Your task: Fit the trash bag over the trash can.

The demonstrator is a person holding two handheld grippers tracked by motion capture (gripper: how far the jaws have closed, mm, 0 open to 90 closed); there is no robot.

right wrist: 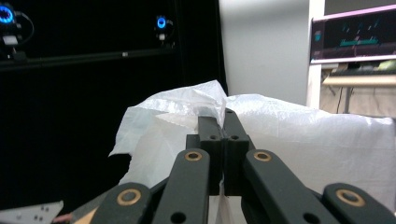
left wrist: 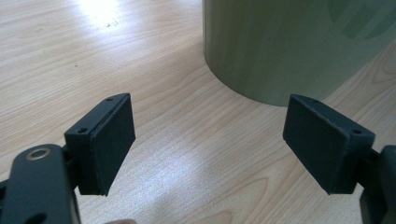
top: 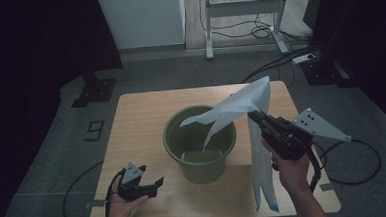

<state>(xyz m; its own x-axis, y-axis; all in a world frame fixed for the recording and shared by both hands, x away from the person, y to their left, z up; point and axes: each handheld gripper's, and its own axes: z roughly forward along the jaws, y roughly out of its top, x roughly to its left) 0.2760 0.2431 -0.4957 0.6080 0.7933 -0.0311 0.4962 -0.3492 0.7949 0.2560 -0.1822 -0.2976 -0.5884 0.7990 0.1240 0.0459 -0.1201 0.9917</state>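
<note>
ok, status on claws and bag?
Right claw shut on bag, held above bin. Left claw open, low beside bin. Nothing blocking the bin mouth.

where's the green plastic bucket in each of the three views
High view: the round green plastic bucket stands mid-table, between the two grippers.
Left gripper view: its curved green wall fills the upper right, beyond the open jaws.
Right gripper view: not in the picture; the thin white plastic bag clamped in the jaws is there instead.
Shared landmark: the light wooden table, seen under the bucket in the high and left gripper views.
</note>
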